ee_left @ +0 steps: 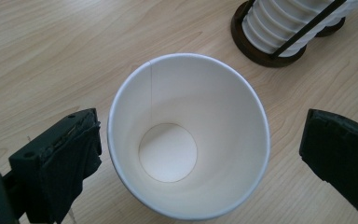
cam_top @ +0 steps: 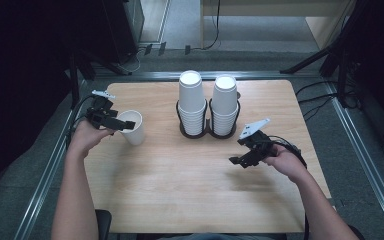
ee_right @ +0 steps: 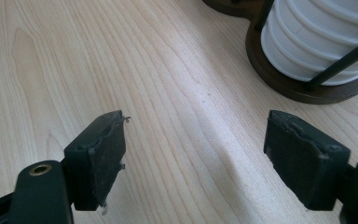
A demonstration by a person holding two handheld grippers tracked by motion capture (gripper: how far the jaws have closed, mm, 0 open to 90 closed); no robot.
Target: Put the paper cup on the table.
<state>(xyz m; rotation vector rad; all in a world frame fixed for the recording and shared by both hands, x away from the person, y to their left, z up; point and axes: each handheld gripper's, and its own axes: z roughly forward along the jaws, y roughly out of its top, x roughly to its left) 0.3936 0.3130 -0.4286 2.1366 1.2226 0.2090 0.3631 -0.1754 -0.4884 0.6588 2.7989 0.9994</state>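
where both jaws gape, upright cup (ee_left: 189,135) between left tool (ee_left: 200,154), untouched

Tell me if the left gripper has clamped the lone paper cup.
No: in the left gripper view the left gripper stands open around the paper cup, with a gap showing at the right jaw.

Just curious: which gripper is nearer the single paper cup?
Left. The left gripper has its open jaws either side of the single paper cup; the right gripper hovers across the table, past the cup holder.
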